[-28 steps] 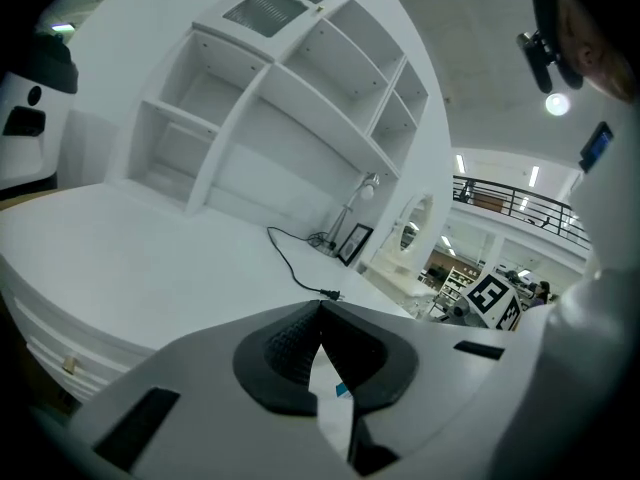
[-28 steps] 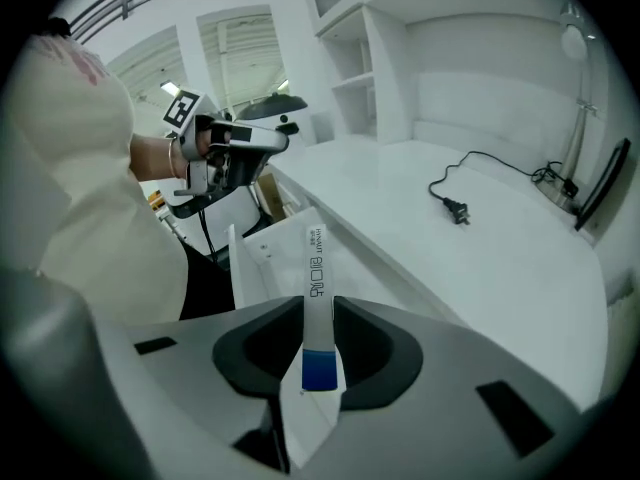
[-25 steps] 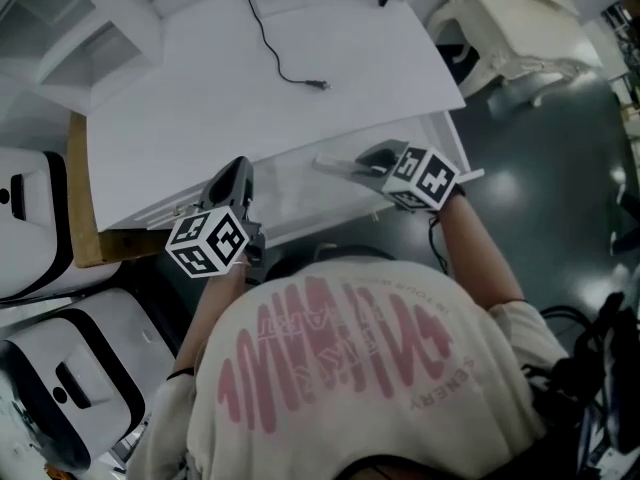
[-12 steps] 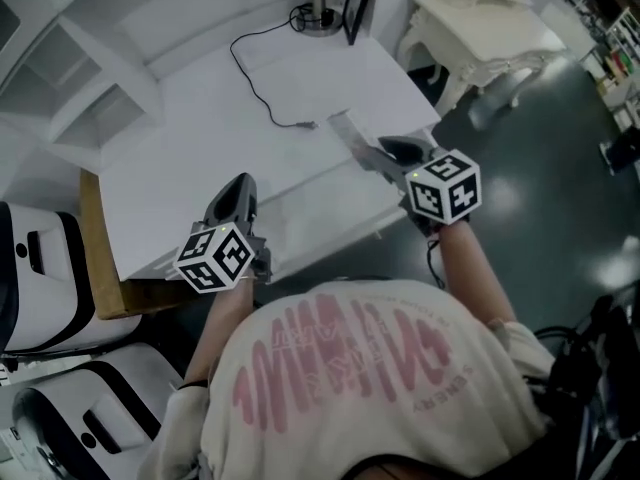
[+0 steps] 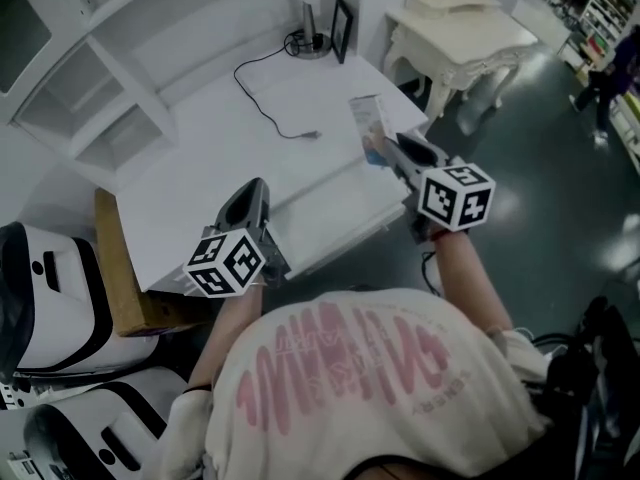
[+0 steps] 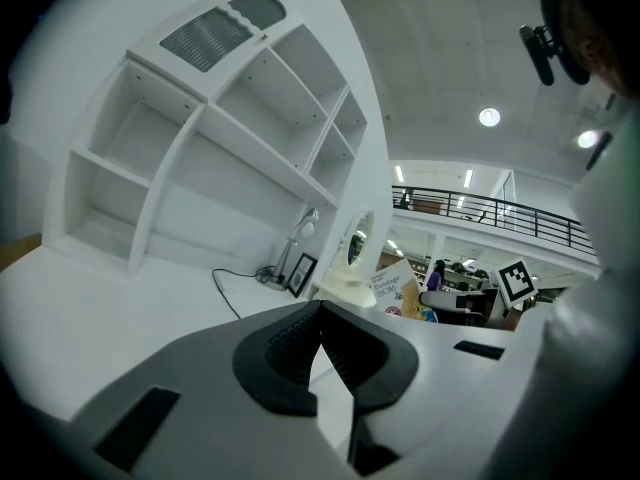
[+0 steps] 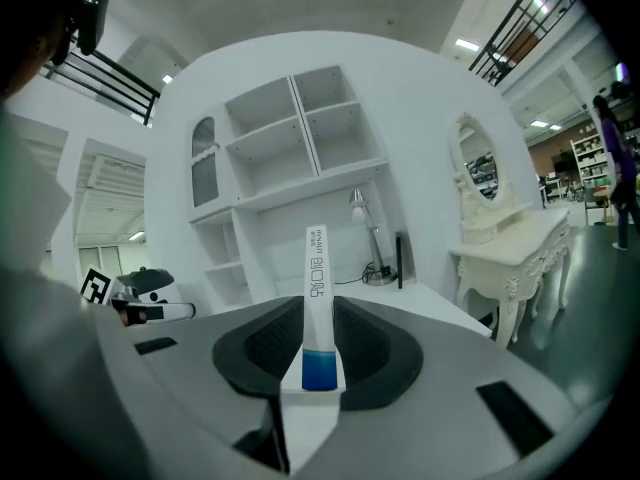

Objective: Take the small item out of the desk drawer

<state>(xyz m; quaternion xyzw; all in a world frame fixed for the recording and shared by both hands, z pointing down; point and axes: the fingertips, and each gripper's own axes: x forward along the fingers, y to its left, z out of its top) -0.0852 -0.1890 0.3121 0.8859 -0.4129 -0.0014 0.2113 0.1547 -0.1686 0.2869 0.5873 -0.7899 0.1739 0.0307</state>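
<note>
My right gripper (image 5: 388,150) is shut on a small flat white box with a blue end (image 5: 368,126), held upright in the air over the right end of the white desk (image 5: 200,168). The right gripper view shows the box (image 7: 316,268) standing edge-on between the two dark pads (image 7: 268,346). The drawer (image 5: 335,203) juts out under the desk's front edge. My left gripper (image 5: 252,196) hovers at the drawer's left part, and its jaws (image 6: 320,313) meet at the tips with nothing between them.
A black cable (image 5: 270,93) lies on the desk. A lamp (image 5: 310,8) and a picture frame (image 5: 342,30) stand at its back. White shelves (image 5: 80,88) rise behind. A white dressing table (image 5: 460,38) stands at the right, a wooden board (image 5: 115,268) at the left.
My right gripper has risen from drawer height with the box and carried it up over the desk's right end. The left gripper has stayed by the drawer front.
</note>
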